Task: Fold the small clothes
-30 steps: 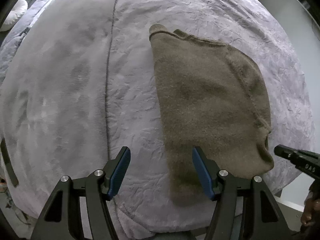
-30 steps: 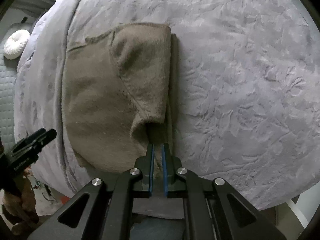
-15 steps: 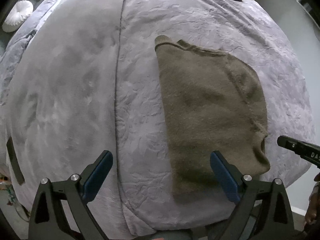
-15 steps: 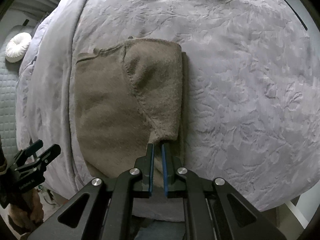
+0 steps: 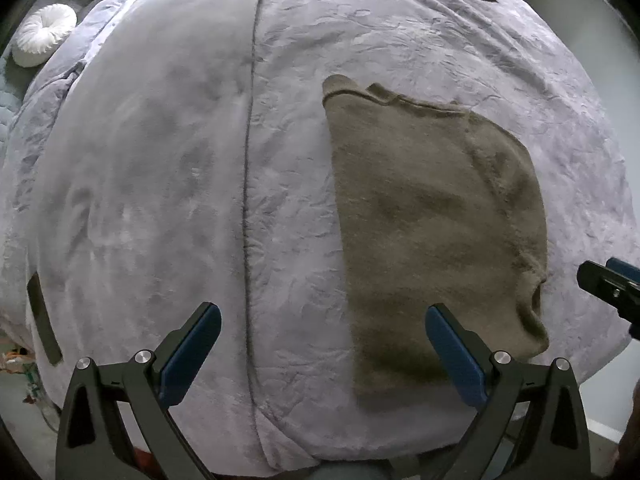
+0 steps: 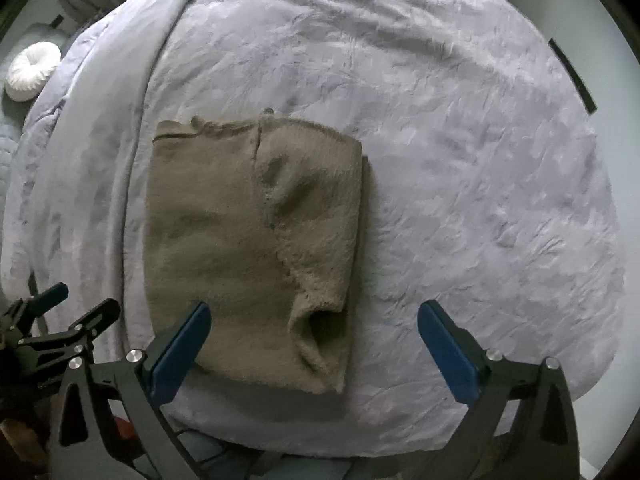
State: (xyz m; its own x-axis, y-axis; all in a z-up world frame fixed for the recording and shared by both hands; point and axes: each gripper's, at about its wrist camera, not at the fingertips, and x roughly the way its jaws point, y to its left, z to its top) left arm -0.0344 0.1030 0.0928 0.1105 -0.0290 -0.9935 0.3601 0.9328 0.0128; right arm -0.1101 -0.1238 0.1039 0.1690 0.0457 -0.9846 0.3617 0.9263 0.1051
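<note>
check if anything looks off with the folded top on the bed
Mostly tidy. The brown top lies flat on the grey blanket, but the sleeve cuff at its near right corner gapes open and puckers, and a strip of the layer underneath shows past the right edge. Both grippers hang open, clear of it.

No readable text, labels, brands or numbers in either view, on the bedding, the garment or the tooling.

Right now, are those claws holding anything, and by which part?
Nothing. The left claw and right claw are both open, and the brown garment lies free on the grey blanket.
</note>
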